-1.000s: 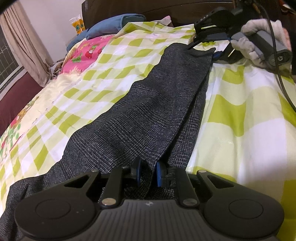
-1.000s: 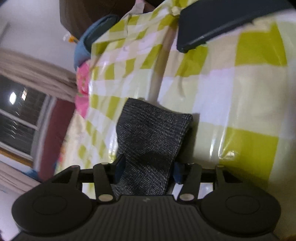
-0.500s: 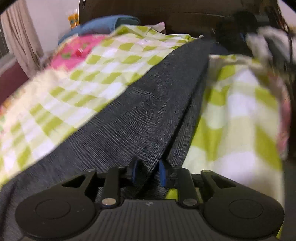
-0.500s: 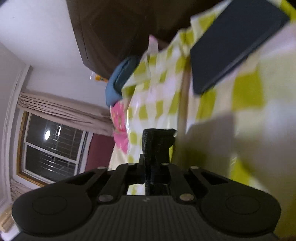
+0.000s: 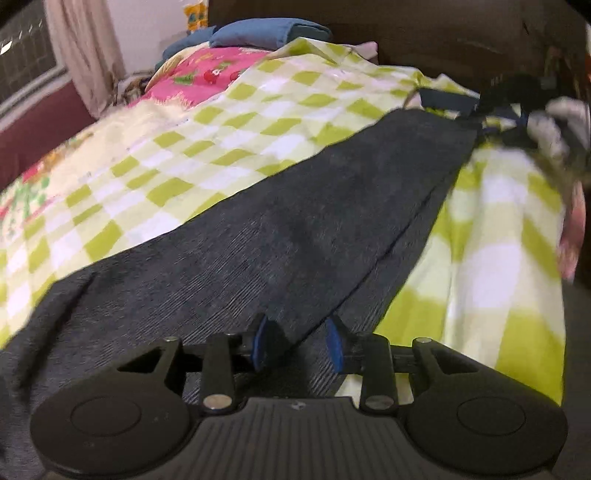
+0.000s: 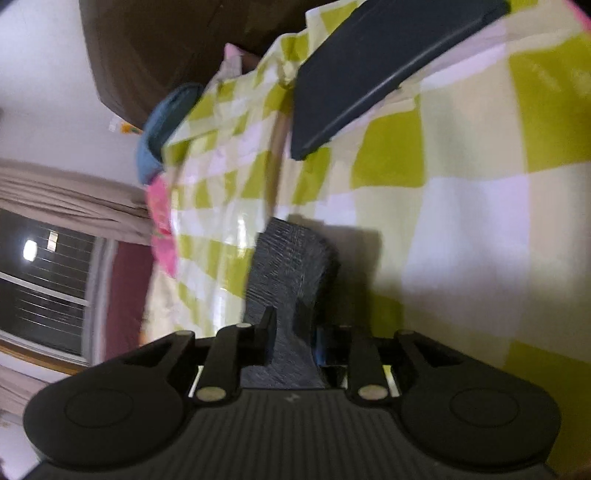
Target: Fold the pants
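Pants (image 5: 295, 229), dark grey weave, lie lengthwise on the bed over a green-and-white checked sheet (image 5: 236, 147), running from the near end at the left hand-held gripper (image 5: 297, 341) to the far end at the right one. Upper layer lies over a lower one, with the lower edge showing along the right side.

Left hand-held gripper: blue pads straddle the near fabric edge; jaws have just been opening, gap visible on both sides, pads don't press, so released. Right hand-held gripper (image 6: 293, 332): a bunched strip of the pants (image 6: 291, 266) sits between the jaws, which have just been opening from a tight pinch; the fabric fills the gap, so it is grasping the pants. Gloved hand (image 5: 554, 125) carries it, blurred in the left view.

Beyond: flat dark slab (image 6: 384, 62) on the sheet, blue pillow (image 5: 266, 33), pink printed cover (image 5: 207, 74), dark headboard (image 5: 443, 33), curtain (image 5: 85, 55), window (image 6: 40, 288).
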A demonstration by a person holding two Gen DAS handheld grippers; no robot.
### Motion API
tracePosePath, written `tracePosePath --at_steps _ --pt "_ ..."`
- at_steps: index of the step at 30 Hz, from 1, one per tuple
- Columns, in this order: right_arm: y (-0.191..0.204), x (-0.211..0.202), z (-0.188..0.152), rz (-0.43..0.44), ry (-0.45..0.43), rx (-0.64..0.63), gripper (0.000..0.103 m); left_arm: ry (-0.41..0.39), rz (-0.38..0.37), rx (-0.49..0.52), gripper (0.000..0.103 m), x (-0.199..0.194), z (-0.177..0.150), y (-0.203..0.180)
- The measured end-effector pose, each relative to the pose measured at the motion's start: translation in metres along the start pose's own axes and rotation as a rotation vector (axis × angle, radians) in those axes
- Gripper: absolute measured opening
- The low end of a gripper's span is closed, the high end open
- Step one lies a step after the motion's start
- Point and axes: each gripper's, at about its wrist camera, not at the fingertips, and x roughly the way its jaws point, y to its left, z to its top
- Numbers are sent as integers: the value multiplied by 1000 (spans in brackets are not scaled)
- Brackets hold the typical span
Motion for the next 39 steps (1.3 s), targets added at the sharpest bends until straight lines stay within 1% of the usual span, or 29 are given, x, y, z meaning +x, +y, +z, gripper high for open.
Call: tracePosePath --at_steps 2,3,4,5,7,9,10,12,13,15,17,18,20,21,24,27,30,31,32,33,34,35,36,37,39 --pt "12 -21 -4 -69 -40 -118 27 -3 36 26 47 -7 -11 3" --pt "20 -32 -10 -99 -56 -183 28 0 47 21 47 -9 -16 7" --pt "35 -43 -21 -106 -48 -289 28 6 56 7 47 -11 -22 13" --pt "51 -48 -36 -93 -19 -398 28 10 64 -4 47 -12 -27 18" --pt "90 -48 -79 -52 79 -650 28 11 83 -11 48 -15 -34 25" --pt "132 -36 -138 12 202 -941 29 8 105 -1 48 -18 -38 30" --pt "152 -28 -176 51 267 -1111 28 10 114 12 48 -20 -39 32" --pt "176 -15 -242 119 366 -1400 30 15 127 52 49 -24 -44 33" --pt "181 -11 -267 153 410 -1503 30 17 131 68 49 -27 -47 33" --pt "185 -1 -306 197 472 -1653 30 25 142 91 49 -29 -55 37" --pt "183 9 -330 199 455 -1764 31 30 151 97 49 -26 -62 41" --pt "181 15 -337 192 455 -1798 31 28 147 92 49 -24 -63 44" --pt "176 28 -351 171 510 -1843 32 22 139 88 49 -22 -62 46" --pt "174 28 -357 170 525 -1872 32 17 132 100 49 -24 -63 46" --pt "167 16 -364 199 511 -1956 32 18 123 123 50 -26 -68 49" --pt "167 26 -372 182 501 -1967 34 17 128 135 49 -22 -66 48" --pt "168 34 -380 179 423 -2000 34 16 138 190 50 -22 -68 44" --pt "169 37 -383 176 402 -1997 34 18 138 189 50 -21 -68 46" --pt "171 39 -383 174 386 -1985 31 19 138 183 50 -21 -68 47" --pt "173 42 -382 169 382 -1960 30 18 139 179 50 -21 -67 47" --pt "176 40 -380 172 391 -1931 28 13 138 180 50 -23 -67 47" --pt "178 39 -375 182 403 -1900 20 8 138 184 50 -24 -67 48" --pt "180 37 -371 190 414 -1868 17 6 139 187 50 -25 -68 48" --pt "181 33 -367 194 418 -1842 14 6 144 188 50 -26 -69 50" --pt "185 27 -360 213 430 -1784 11 4 163 191 50 -25 -70 51"
